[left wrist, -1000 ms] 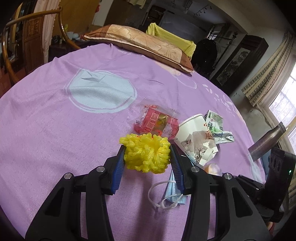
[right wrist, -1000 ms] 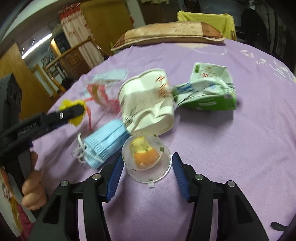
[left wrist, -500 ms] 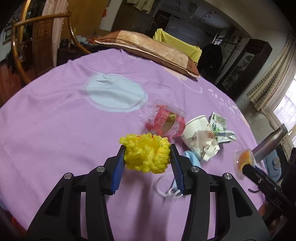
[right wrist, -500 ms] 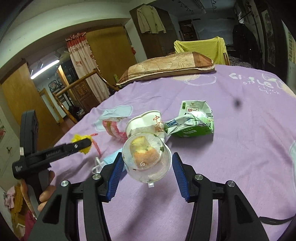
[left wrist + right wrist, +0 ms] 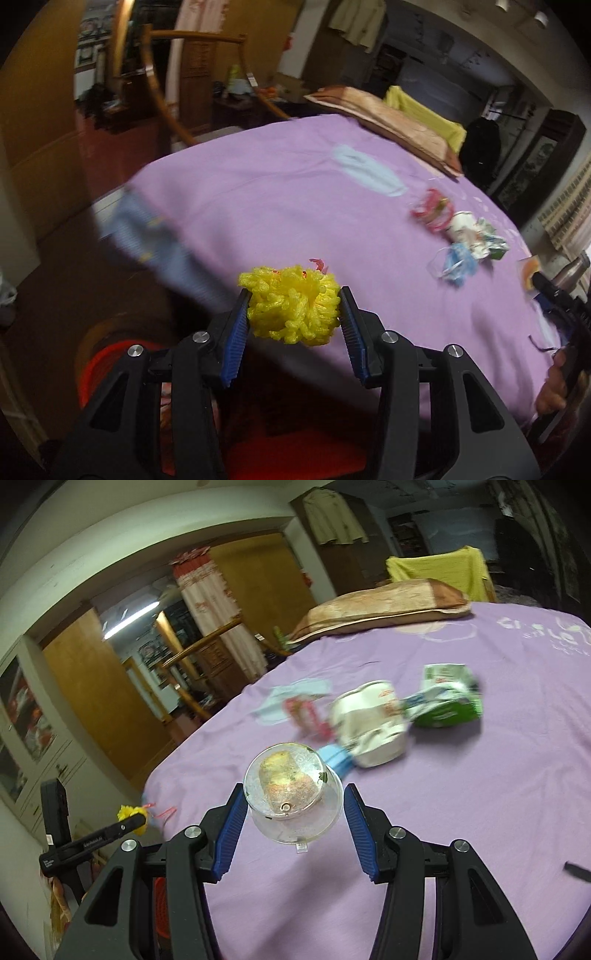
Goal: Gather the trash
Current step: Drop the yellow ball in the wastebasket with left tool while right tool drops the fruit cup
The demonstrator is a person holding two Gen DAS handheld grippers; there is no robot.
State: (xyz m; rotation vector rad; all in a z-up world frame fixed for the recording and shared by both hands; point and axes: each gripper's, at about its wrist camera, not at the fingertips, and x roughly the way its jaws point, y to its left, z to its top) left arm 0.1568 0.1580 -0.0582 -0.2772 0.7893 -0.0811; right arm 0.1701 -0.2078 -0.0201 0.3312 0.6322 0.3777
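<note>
Between the blue pads, left: the yellow foam fruit net (image 5: 293,306) is pinched on both flanks by the left hand-held gripper (image 5: 293,325), bunched and carried clear of the bed.
Below that load: a red-orange bin (image 5: 110,363) is seen under and to the lower left of the jaws, off the edge of the purple bedsheet (image 5: 280,206); its mouth is mostly hidden by the gripper body.
Deciding relation: the net is judged to lie just up and to the right of the bin opening, so a short carry down and to the left is called for before release.
Between the blue pads, right: the clear plastic cup (image 5: 291,794), with orange food remains inside, sits in the right hand-held gripper (image 5: 293,812); whether the pads press its walls cannot be told.
Nearer hand: the left is judged nearer the bin; the right is over the bed, with a red sliver of bin (image 5: 160,904) low at its left.
Left on the bed: crushed paper cup (image 5: 369,723), green carton (image 5: 448,698), blue face mask (image 5: 456,262), red wrapper (image 5: 432,210), bunched together well apart from both grippers.
Cup axis: roughly along the fingers, one round end towards the camera.
</note>
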